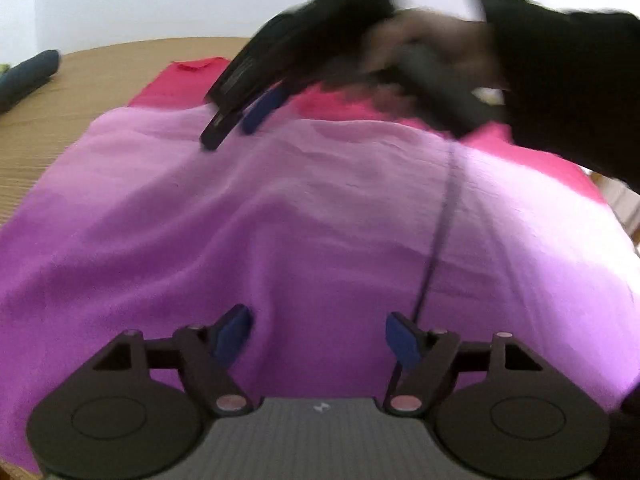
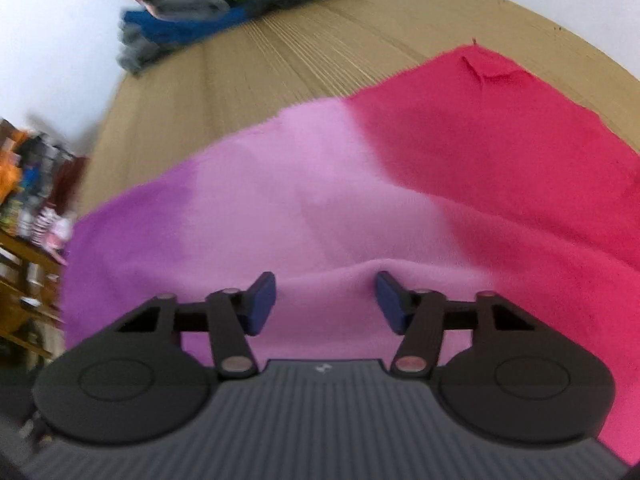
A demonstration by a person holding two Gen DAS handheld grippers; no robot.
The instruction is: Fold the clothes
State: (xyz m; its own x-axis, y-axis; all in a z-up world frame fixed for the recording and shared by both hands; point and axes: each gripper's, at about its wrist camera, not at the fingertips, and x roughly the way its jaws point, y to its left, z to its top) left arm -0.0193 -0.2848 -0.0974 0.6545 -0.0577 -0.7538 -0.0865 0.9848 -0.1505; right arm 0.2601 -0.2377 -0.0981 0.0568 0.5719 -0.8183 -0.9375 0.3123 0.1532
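Observation:
A cloth (image 1: pixel 280 220) shading from purple through pale pink to red lies spread on the wooden table (image 1: pixel 60 120). My left gripper (image 1: pixel 320 336) hovers open over its purple part, with nothing between the blue pads. My right gripper (image 1: pixel 232 128), blurred, points down at the pale pink band near the red end. In the right wrist view the right gripper (image 2: pixel 326 300) is open, and a low raised ridge of the pink cloth (image 2: pixel 320 200) sits between its pads. The right pad (image 2: pixel 390 300) is at the ridge's edge; I see no squeeze.
A person's hand (image 1: pixel 440 40) and black sleeve (image 1: pixel 560 80) carry the right gripper. A thin dark cord (image 1: pixel 440 220) hangs across the cloth. A pile of folded clothes (image 2: pixel 192 12) sits at the table's far side (image 2: pixel 280 60). Cluttered shelves (image 2: pixel 28 220) stand beyond the left edge.

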